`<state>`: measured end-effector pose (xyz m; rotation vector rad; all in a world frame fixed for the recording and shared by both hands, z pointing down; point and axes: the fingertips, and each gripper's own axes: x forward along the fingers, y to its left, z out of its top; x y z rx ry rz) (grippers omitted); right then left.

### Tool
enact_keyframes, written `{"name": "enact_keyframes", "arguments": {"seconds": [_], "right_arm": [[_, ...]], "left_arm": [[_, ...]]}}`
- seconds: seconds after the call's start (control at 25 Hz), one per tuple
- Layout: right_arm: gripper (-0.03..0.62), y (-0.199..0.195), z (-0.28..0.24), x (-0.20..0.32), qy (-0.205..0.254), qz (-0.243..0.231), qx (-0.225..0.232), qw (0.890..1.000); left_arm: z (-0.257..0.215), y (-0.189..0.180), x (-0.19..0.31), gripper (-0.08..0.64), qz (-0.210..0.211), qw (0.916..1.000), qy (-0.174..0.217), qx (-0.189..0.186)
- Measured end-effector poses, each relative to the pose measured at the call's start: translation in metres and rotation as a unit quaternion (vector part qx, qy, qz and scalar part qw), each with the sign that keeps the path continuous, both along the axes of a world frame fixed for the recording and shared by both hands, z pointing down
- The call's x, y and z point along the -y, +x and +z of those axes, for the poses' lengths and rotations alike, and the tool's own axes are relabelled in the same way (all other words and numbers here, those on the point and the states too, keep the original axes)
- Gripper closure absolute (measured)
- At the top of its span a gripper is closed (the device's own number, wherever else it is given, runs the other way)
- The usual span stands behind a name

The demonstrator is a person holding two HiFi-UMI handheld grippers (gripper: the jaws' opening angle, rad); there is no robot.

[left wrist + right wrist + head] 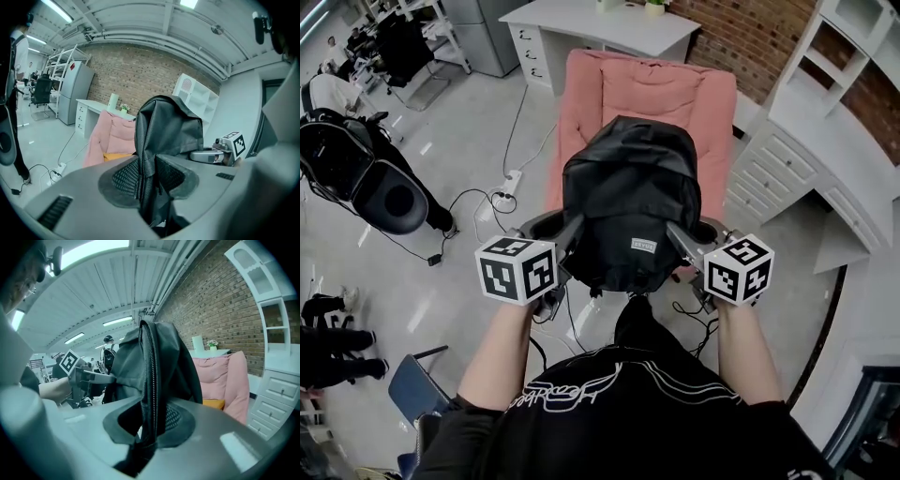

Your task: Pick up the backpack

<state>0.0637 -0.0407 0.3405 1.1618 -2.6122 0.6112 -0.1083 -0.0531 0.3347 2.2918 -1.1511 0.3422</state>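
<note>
A black backpack (628, 202) hangs in the air in front of a pink armchair (642, 94), held from both sides. My left gripper (565, 246) is shut on the fabric at the pack's left edge, and the pinched fold of the backpack (149, 168) runs up between the mesh pads. My right gripper (682, 242) is shut on the right edge, where the backpack (152, 380) shows a zipper line clamped between the pads. Each gripper view shows the other gripper across the pack, the right gripper (213, 155) and the left gripper (89, 377).
White desk (600, 28) and brick wall (750, 33) stand behind the armchair. White drawers and shelves (811, 141) run along the right. A power strip with cables (508, 187) lies on the floor to the left, near a person and office chairs (366, 173).
</note>
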Motion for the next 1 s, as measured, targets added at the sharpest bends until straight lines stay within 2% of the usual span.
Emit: {"name": "enact_keyframes", "arguments": {"seconds": [0.36, 0.64, 1.0], "right_arm": [[0.541, 0.002, -0.011, -0.025, -0.001, 0.023, 0.005, 1.0], [0.541, 0.004, -0.011, -0.027, 0.001, 0.035, 0.007, 0.999], [0.543, 0.004, -0.015, -0.027, 0.01, 0.044, 0.005, 0.999]], "left_arm": [[-0.013, 0.001, -0.025, 0.451, 0.014, 0.9999, 0.002, -0.003], [-0.016, 0.004, -0.026, 0.451, 0.018, 0.9996, 0.014, 0.013], [-0.019, 0.004, -0.026, 0.451, 0.021, 0.9996, 0.018, 0.006]]}}
